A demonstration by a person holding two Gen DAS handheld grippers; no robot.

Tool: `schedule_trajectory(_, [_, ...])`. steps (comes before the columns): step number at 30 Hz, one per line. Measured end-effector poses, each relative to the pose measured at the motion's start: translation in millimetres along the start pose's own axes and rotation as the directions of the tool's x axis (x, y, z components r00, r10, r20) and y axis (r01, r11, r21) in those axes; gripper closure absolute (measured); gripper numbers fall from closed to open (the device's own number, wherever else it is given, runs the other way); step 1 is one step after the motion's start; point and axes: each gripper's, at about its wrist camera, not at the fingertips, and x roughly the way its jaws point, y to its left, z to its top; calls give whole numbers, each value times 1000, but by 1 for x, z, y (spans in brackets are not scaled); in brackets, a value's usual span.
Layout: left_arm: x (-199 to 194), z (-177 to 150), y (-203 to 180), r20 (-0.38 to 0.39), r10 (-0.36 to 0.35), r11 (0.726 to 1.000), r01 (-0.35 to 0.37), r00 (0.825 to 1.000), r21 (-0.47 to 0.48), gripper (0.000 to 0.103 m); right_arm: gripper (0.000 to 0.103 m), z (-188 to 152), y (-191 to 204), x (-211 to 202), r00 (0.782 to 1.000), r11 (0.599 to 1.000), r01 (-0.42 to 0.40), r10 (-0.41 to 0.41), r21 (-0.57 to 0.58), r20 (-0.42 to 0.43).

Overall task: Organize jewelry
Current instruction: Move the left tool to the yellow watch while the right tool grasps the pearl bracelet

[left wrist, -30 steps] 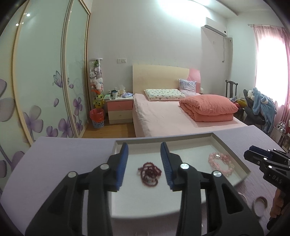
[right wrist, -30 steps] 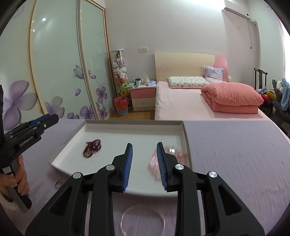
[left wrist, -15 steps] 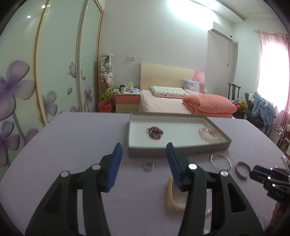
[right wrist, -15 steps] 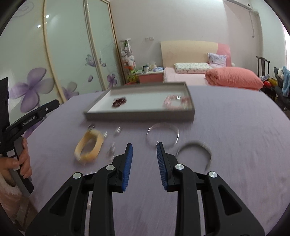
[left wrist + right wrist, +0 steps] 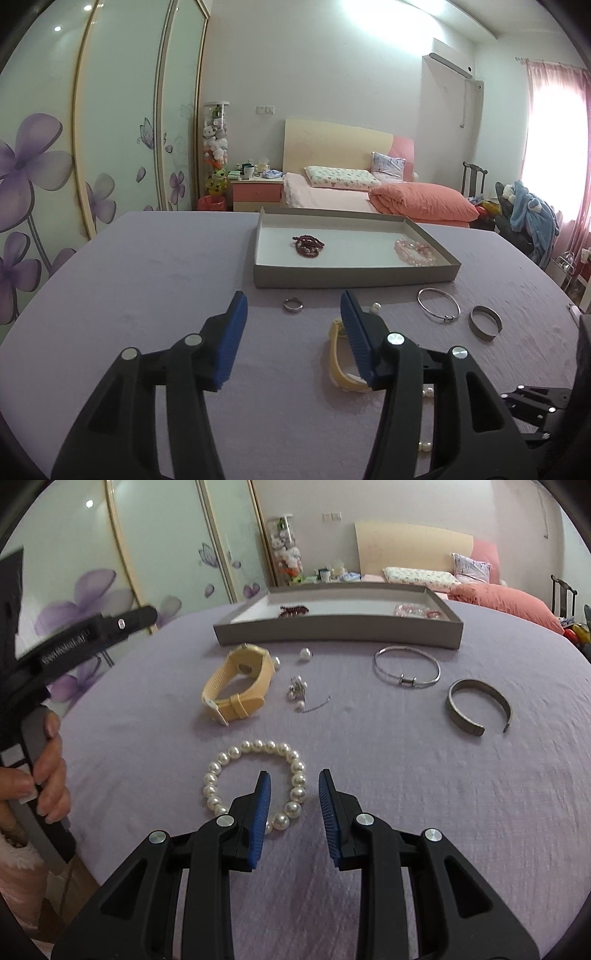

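Wardrobe: flower-printed doors, far left.
Left gripper: jaws apart, nothing between, over the lilac cloth.
Right gripper: jaws just narrowed, unclamped, straddling the pearls.
Tray: two bead strings inside.
Bed: behind, right.

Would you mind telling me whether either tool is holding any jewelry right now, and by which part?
Nothing is held. The left tool is open over bare cloth. The right tool is open, straddling the pearl bracelet without pressing it.
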Motion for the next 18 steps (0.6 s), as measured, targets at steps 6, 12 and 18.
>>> schedule_trajectory(6, [8, -3, -11, -33, -25, 1000, 26, 999, 12, 45, 93, -10, -17, -12, 992, 992, 125, -125, -11, 16])
schedule_trajectory(12, [24, -10, -30, -94, -54, 997, 58, 994, 43, 37, 93, -12, -72, -29, 974, 964, 223, -227, 147, 11])
schedule_trajectory(18, [54, -16, -51, -201, -53, 996, 67, 978, 60, 32, 93, -15, -75, -31, 978, 967, 204, -209, 156, 21])
